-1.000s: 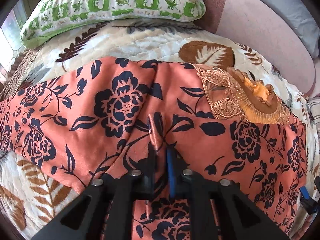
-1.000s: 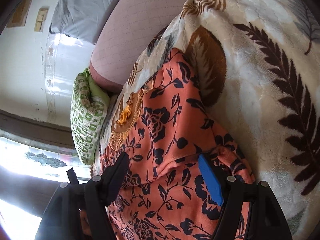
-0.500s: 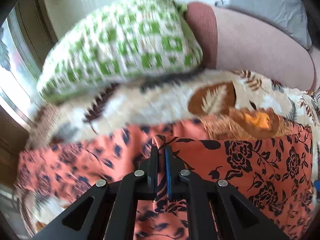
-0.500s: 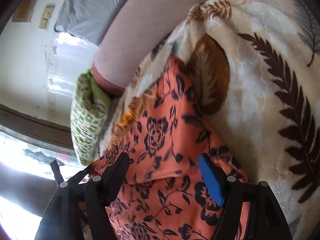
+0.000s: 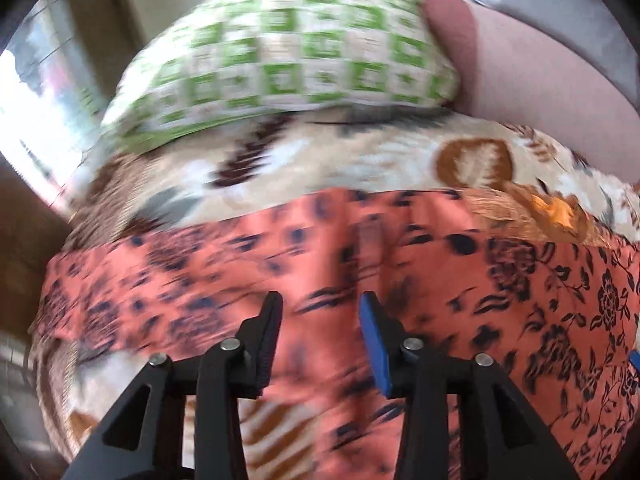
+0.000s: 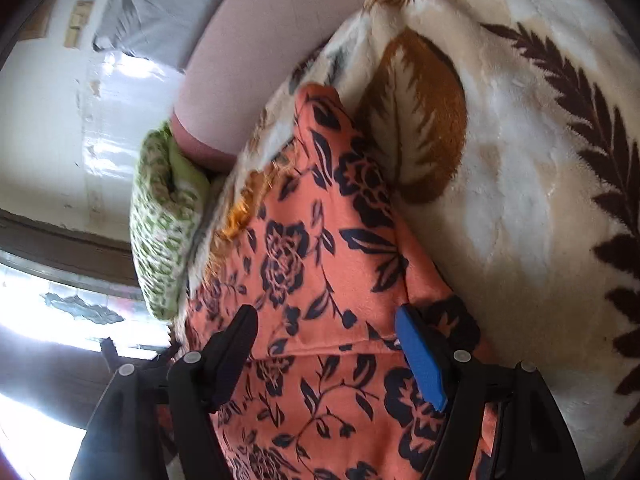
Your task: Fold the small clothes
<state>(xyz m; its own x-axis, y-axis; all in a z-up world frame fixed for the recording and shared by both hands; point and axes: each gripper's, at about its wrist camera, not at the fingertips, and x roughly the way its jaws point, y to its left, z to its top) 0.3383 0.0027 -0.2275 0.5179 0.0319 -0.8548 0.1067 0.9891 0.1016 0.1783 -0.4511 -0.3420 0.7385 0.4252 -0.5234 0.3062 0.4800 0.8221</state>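
An orange garment with dark blue flowers (image 5: 460,280) lies spread on a cream blanket with brown leaves (image 5: 328,164). Its gold embroidered neckline (image 5: 548,208) is at the far right. My left gripper (image 5: 320,312) is open and empty just above the cloth; the view is motion-blurred. In the right wrist view the same garment (image 6: 320,248) runs away from me over the blanket (image 6: 520,168). My right gripper (image 6: 326,328) is open, its fingers straddling a fold edge of the garment without holding it.
A green and white checked pillow (image 5: 288,60) lies at the head of the bed, also in the right wrist view (image 6: 164,216). A pink bolster (image 5: 540,92) and a grey cushion (image 6: 160,8) lie behind. A bright window (image 6: 48,312) is at the left.
My left gripper was shut on a pinch of the garment, lifted it, and has now opened and let it drop. The right gripper stayed open and shifted slightly.
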